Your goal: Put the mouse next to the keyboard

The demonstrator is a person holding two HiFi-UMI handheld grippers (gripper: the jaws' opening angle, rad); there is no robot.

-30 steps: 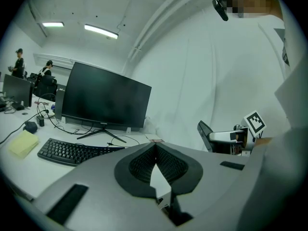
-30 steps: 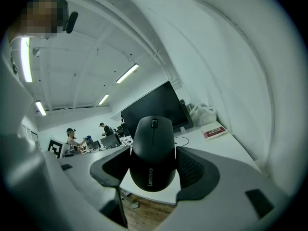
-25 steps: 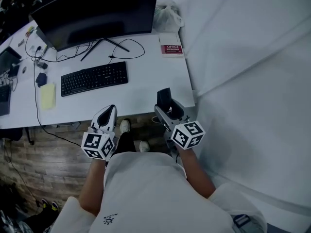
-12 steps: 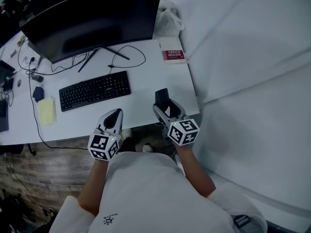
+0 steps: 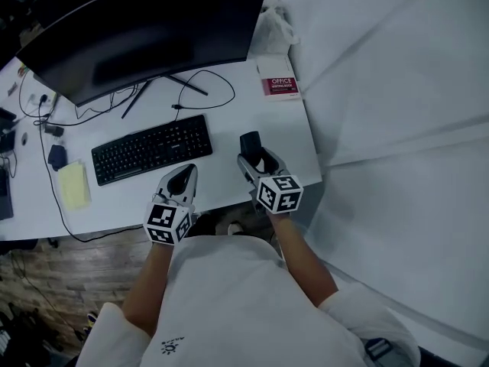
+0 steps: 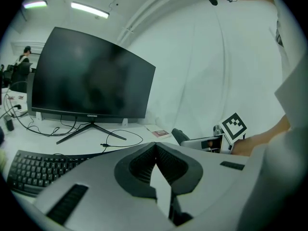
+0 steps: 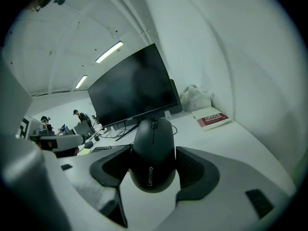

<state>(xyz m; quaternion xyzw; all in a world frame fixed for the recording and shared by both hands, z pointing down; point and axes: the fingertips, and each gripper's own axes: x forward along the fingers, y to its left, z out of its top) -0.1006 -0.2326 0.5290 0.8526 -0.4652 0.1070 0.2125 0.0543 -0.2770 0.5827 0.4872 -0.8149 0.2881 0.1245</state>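
Your right gripper (image 7: pixel 154 163) is clamped on the mouse (image 7: pixel 153 150), with one jaw pressed to each of its sides and its rear end toward the gripper's camera. You hold it to the right of the keyboard (image 5: pixel 151 148), near that end but apart from it, over the desk (image 5: pixel 229 121). No view shows whether the mouse touches the desk.

Your left gripper (image 5: pixel 183 179) has its jaws closed tip to tip with nothing between them. It sits just in front of the keyboard's right end, at the desk's near edge.

The monitor (image 5: pixel 145 29) stands behind the keyboard, and a loose cable (image 5: pixel 205 90) lies between them. A red book (image 5: pixel 280 86) lies behind and to the right of the keyboard. A yellow pad (image 5: pixel 74 186) lies just left of it.
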